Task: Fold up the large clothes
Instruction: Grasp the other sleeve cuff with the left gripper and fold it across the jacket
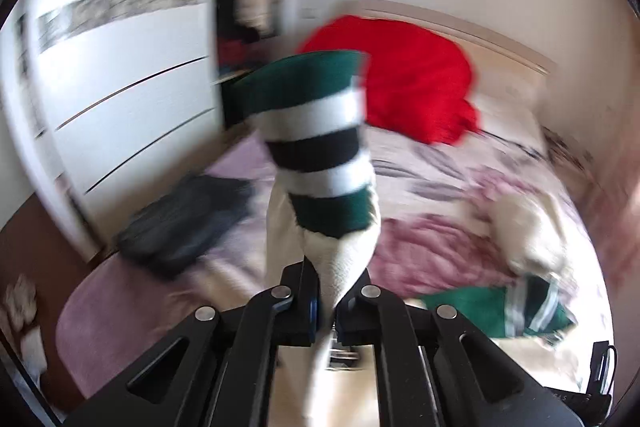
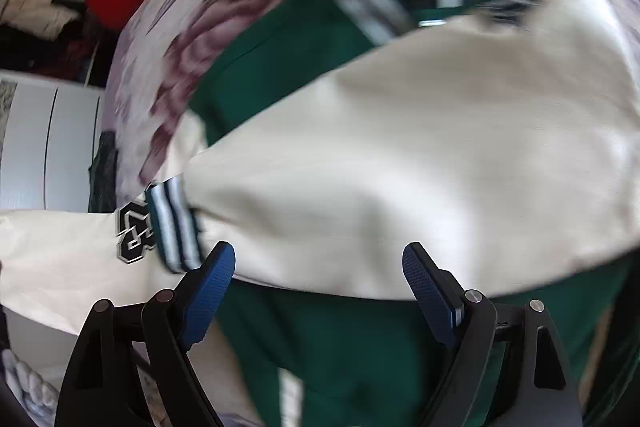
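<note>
Cream sleeve (image 1: 344,259) with striped cuff (image 1: 316,143) is pinched by left gripper (image 1: 326,301), raised at 12 o'clock, likely for folding inward. Right gripper (image 2: 318,263) is spread wide, empty, over the jacket (image 2: 400,163) on the bed (image 1: 440,163).

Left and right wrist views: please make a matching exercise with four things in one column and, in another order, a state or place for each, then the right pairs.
Things
1. left gripper
2. right gripper
3. red cloth
4. dark clothes

States or places
A. lies on the bed near its headboard
B. open, above the green and cream jacket
C. lies on the bed's side by the white wardrobe
D. shut on the jacket's cream sleeve with the striped cuff

Pairs: 1-D, 2-B, 3-A, 4-C
</note>
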Demonstrator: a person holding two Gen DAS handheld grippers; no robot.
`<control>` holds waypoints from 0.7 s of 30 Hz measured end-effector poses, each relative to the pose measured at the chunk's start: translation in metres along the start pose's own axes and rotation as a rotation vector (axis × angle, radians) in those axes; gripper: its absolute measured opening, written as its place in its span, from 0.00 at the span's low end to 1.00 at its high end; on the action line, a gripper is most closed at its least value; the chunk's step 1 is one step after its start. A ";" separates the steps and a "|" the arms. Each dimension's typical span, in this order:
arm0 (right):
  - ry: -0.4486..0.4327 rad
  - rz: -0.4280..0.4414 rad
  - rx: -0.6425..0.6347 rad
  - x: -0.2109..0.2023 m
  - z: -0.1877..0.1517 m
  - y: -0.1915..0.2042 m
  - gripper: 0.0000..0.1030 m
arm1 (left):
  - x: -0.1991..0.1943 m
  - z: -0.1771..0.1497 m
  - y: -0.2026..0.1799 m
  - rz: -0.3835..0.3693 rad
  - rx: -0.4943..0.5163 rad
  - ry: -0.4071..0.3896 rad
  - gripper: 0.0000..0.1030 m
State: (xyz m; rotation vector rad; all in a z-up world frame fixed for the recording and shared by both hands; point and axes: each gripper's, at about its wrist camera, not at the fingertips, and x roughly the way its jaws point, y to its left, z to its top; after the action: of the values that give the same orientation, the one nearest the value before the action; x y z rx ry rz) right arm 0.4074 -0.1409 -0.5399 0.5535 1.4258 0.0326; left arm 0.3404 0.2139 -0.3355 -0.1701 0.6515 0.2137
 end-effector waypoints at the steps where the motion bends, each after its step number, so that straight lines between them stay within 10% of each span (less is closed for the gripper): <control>1: -0.019 -0.010 0.039 -0.013 0.000 -0.026 0.85 | -0.001 -0.002 -0.023 -0.028 0.029 0.003 0.03; 13: -0.112 -0.012 0.409 -0.104 0.006 -0.275 0.85 | 0.024 -0.131 -0.356 -0.372 0.406 0.243 0.03; 21: -0.064 -0.020 0.411 -0.121 0.000 -0.359 0.85 | 0.071 -0.235 -0.449 -0.257 0.744 0.458 0.08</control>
State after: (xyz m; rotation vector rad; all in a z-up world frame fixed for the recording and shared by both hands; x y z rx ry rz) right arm 0.2789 -0.4964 -0.5653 0.8691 1.3815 -0.2981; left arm 0.3712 -0.2616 -0.5226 0.4258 1.1124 -0.3321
